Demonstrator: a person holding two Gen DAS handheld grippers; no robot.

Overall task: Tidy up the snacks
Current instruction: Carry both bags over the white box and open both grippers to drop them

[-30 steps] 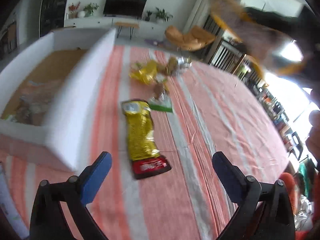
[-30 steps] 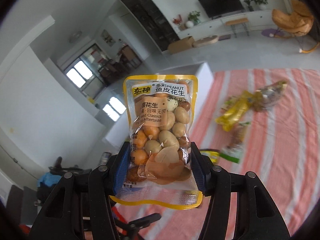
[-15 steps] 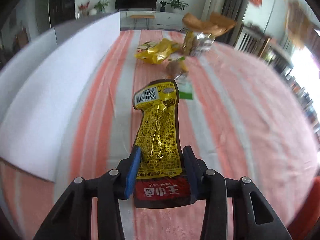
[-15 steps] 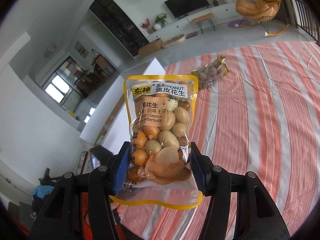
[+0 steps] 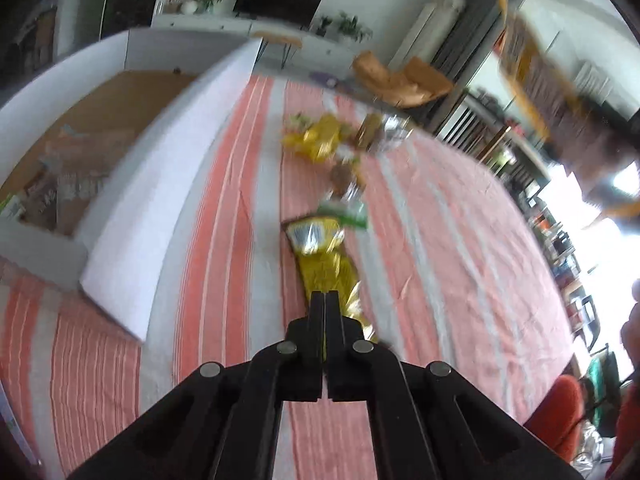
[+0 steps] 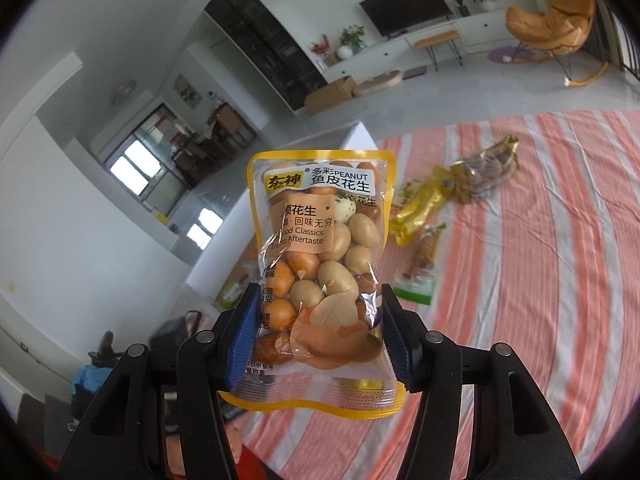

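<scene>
Crinkled yellow foil is what I see first: a long, narrow yellow snack packet (image 5: 320, 258) lies flat on the striped cloth (image 5: 448, 240), its far end bearing a pale barcode patch, its near end pinched in my left gripper (image 5: 325, 300), whose black fingers are clenched tight on it with barely a slit between them. The cloth is woven in salmon-orange and grey-white bands and lies slightly creased over the bench.

In my right gripper (image 6: 320, 320) I hold a peanut pouch (image 6: 320, 264) upright and off the cloth, its blue-padded fingers (image 6: 244, 332) pressing on both sides of the lower half. The pouch is clear, glossy film with a yellow border and a ribbed seal along the bottom; round coated nuts in tan, orange and brown show through, under a white and orange label.

Farther along the bench, a loose pile of snacks (image 6: 460, 184) lies together: another yellow foil pack, a clear bag with brown contents and a small green-edged sachet. To the left stands an open white box (image 5: 168, 160) with smooth, matte walls and a brown cardboard floor, with a few blurred packets inside.
</scene>
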